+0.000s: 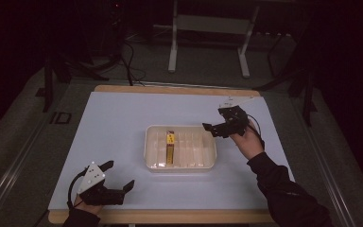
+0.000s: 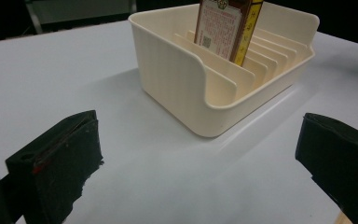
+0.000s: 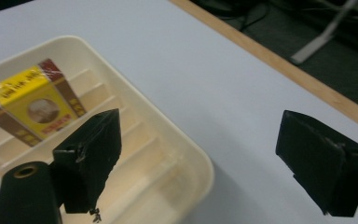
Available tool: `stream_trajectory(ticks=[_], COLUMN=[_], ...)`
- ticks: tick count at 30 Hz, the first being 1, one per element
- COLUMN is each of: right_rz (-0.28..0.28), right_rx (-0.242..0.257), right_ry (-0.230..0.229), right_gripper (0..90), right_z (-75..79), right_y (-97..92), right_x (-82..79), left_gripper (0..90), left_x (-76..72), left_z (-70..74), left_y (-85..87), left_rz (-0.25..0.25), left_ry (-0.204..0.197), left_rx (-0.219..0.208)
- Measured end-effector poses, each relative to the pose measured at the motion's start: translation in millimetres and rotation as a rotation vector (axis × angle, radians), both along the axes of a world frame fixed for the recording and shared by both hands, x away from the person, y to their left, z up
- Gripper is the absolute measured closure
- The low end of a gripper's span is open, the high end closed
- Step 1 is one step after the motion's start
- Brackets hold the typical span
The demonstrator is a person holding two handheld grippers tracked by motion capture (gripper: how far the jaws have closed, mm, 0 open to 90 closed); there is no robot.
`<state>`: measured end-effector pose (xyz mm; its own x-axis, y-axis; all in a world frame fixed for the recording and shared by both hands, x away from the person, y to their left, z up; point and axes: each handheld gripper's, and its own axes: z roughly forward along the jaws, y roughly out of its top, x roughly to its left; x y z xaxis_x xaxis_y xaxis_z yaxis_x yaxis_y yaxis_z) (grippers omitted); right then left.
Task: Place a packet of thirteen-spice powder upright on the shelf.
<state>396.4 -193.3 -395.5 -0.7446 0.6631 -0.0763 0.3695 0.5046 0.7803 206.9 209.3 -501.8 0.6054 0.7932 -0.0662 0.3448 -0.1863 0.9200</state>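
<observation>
Your right tongs (image 1: 213, 128) hang wide open and empty just past the right rim of the cream tray (image 1: 210, 152); your left tongs (image 1: 121, 176) rest open and empty near the counter's (image 1: 123, 118) front edge, well apart from it. The box (image 1: 169, 147) stands upright in a left-of-middle slot. The pale counter lies bare around the tray; its wooden edge shows behind, with stand legs (image 1: 172, 56) and cables (image 1: 128, 66) on the dark floor beyond.

light: dim, dark surroundings | shadows: soft | blur: near claws out of focus
</observation>
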Motion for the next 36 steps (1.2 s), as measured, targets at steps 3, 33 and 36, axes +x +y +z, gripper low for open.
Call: stream_trajectory(ticks=[3,33,36], right_rz=[-0.038,-0.191,-0.203], right_rx=[0.026,0.132,0.133], right_ry=[-0.012,-0.008,-0.019], right_gripper=[14.0,13.8,13.8], right_z=[-1.3,-46.6,-49.7], right_y=[-9.2,-84.6,-89.0], right_x=[-5.6,-66.9,-74.3], left_gripper=[0.4,0.4,0.4], left_x=[0.1,1.7,1.6], left_z=[0.0,-0.1,0.1], left_y=[-0.2,-1.6,-1.7], left_rz=[-0.001,-0.010,-0.012], left_ry=[0.000,0.004,0.002], left_rx=[0.000,-0.002,-0.002])
